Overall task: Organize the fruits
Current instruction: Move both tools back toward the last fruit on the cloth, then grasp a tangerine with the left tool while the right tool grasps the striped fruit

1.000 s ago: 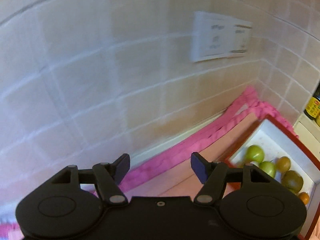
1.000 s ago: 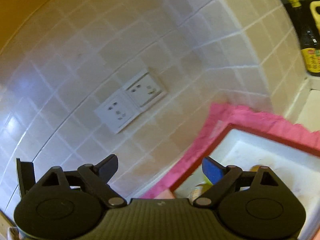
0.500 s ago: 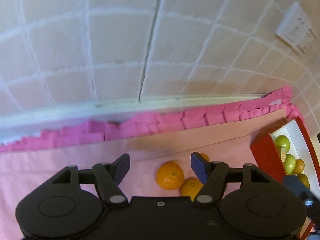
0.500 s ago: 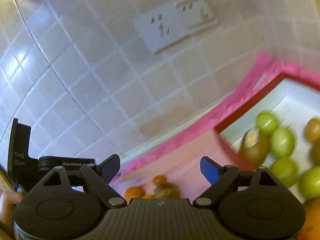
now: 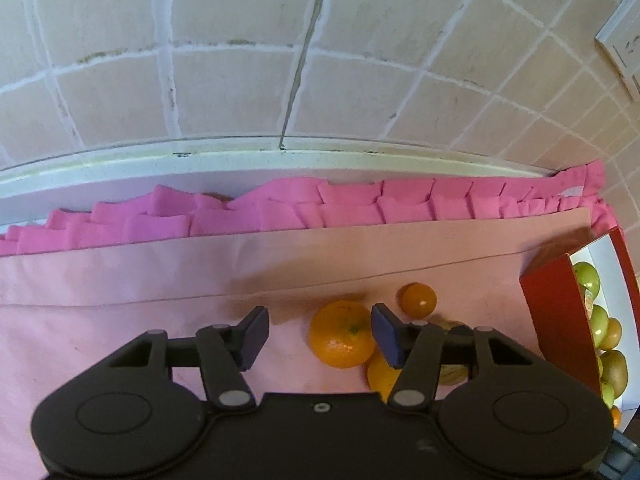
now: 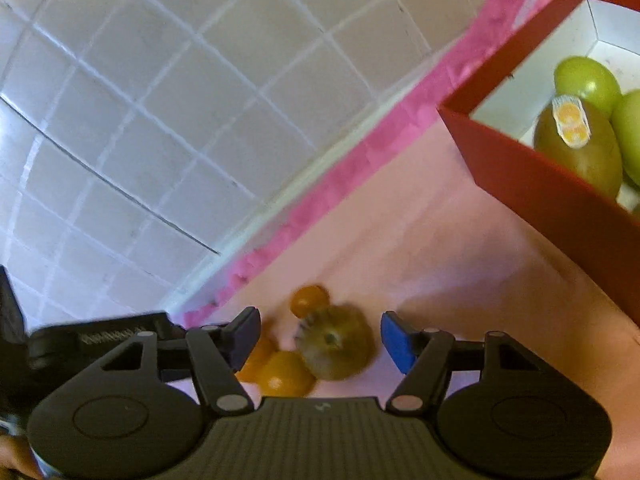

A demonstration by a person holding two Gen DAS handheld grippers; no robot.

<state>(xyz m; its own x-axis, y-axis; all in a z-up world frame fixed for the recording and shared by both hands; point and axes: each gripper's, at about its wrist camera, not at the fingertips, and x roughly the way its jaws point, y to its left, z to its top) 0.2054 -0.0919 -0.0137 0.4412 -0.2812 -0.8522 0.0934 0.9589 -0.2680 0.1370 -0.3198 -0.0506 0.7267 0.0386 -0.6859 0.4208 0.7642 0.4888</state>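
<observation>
Tiled wall (image 5: 248, 60) behind, white ledge (image 5: 160, 168) at its foot. Pink cloth (image 5: 120, 280) spread over the desk, darker pink ruffled edge (image 5: 280, 208) bunched along the ledge. Red box (image 6: 560, 196) with white inside standing at the right end of the cloth, holding green fruits (image 6: 586, 80) and one brownish-green fruit with an orange sticker (image 6: 576, 148); more green and brownish fruits inside seen from the left wrist view, box wall (image 5: 554, 308) near the loose pile.

Loose fruits clustered on the cloth, well apart from nothing but the box: large orange (image 5: 342, 334), second orange (image 5: 380, 374) touching it and partly hidden behind a finger, brownish-green fruit (image 6: 334, 342) beside them, small orange (image 5: 419, 300) just beyond.

Left tongs (image 5: 316, 330) tilted down over the cloth, closing but not yet pressing: large orange between the pads, close to the right pad (image 5: 386, 334), clear gap to the other.

Right tongs (image 6: 318, 338) likewise closing, brownish-green fruit between the pads with gaps on both sides, nothing gripped; picture slightly blurred. Left device's black body (image 6: 100, 340) in view at the left edge.
</observation>
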